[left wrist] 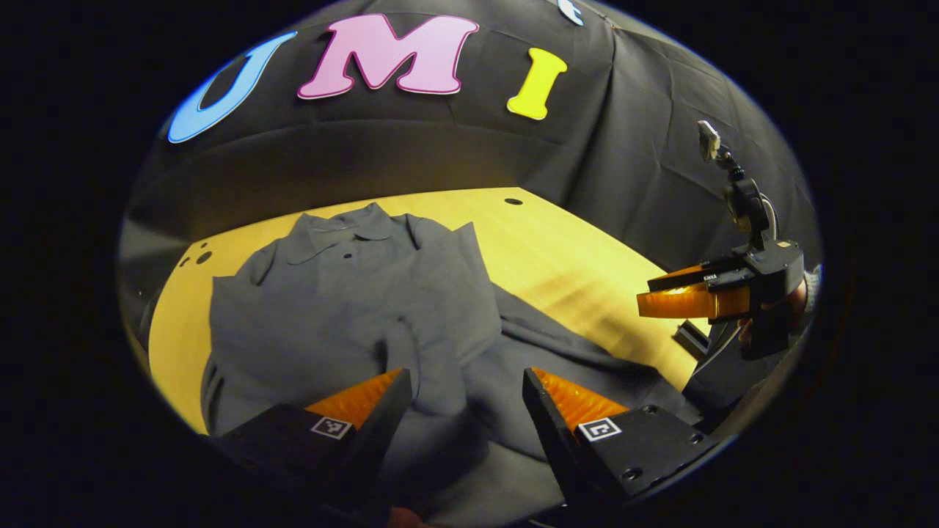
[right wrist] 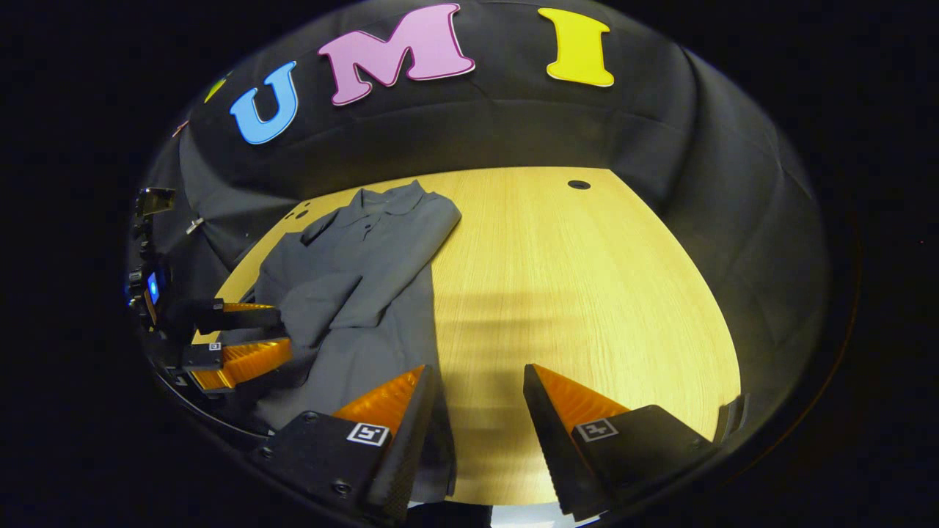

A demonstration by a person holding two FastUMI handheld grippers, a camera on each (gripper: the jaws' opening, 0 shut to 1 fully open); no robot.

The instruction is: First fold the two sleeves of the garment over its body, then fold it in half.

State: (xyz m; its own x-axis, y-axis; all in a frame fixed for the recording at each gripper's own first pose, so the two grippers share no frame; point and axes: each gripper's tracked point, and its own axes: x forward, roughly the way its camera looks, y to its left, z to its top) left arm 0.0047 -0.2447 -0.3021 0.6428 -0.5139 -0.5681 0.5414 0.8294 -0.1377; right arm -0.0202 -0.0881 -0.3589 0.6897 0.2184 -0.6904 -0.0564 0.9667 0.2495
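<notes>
While both sleeves lie folded over the soft grey shirt [right wrist: 359, 293] on the wood-grain table [right wrist: 572, 293], left gripper [left wrist: 462, 396] and right gripper [right wrist: 475, 392] hover spread, shirt collar at 12 o'clock.

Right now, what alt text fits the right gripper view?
A grey shirt lies collar-away on the left of a wooden table, sleeves folded over its body. The right gripper hangs open over the near edge; the left gripper is open by the shirt's left side.
</notes>
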